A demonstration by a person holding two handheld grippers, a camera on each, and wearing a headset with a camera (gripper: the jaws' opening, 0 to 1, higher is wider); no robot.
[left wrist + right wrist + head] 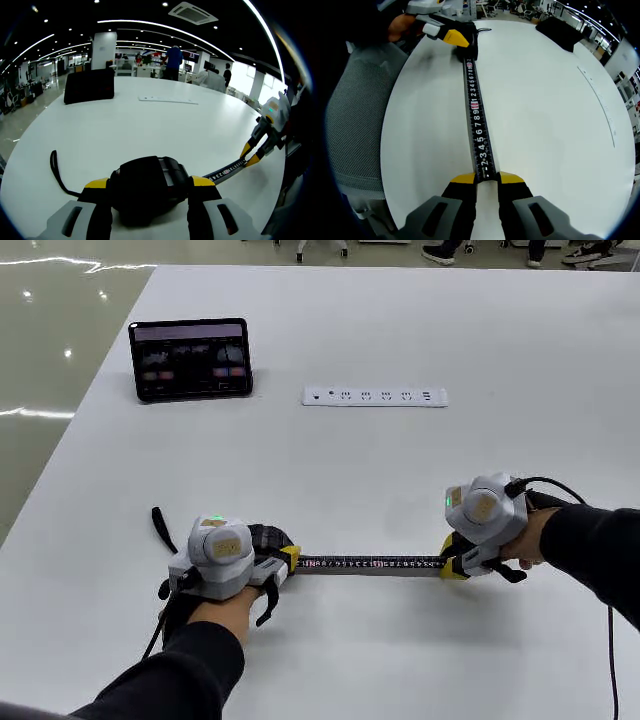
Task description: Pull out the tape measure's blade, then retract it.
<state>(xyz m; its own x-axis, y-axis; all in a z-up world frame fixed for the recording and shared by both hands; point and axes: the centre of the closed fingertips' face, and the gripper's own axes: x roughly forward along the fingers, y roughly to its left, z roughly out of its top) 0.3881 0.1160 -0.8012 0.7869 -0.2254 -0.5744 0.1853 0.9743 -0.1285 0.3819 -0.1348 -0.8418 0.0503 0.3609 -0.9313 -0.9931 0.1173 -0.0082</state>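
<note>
Left gripper (285, 560): near left of the table, and it's clenched on the tape measure's black case (147, 172), one yellow-tipped jaw on each side of the body.
Case: sitting on the white table (400, 320), pinned between those jaws, with the blade leaving it toward the right.
Blade (370, 563): out and stretched in a straight line between the two grippers, low over the tabletop. In the right gripper view the printed numerals start low at the near end and climb toward the case.
Right gripper (452, 562): near right, and its jaws are squeezed together on the blade's free end, with yellow tips on both sides of the strip. The end hook itself is too small to make out.
Strap (160, 528): a black loop trailing from the case, lying on the table just left of the left gripper.
Hands: a dark-sleeved arm comes in behind each gripper from the near edge, left hand (225, 610) and right hand (525, 540) wrapped round the handles.
Tablet (190, 358): far left, propped up with its screen lit, well apart from the action.
Power strip (375, 396): far centre, white, lying flat, right of the tablet.
Cable: a black lead runs from the right gripper back along the right arm.
</note>
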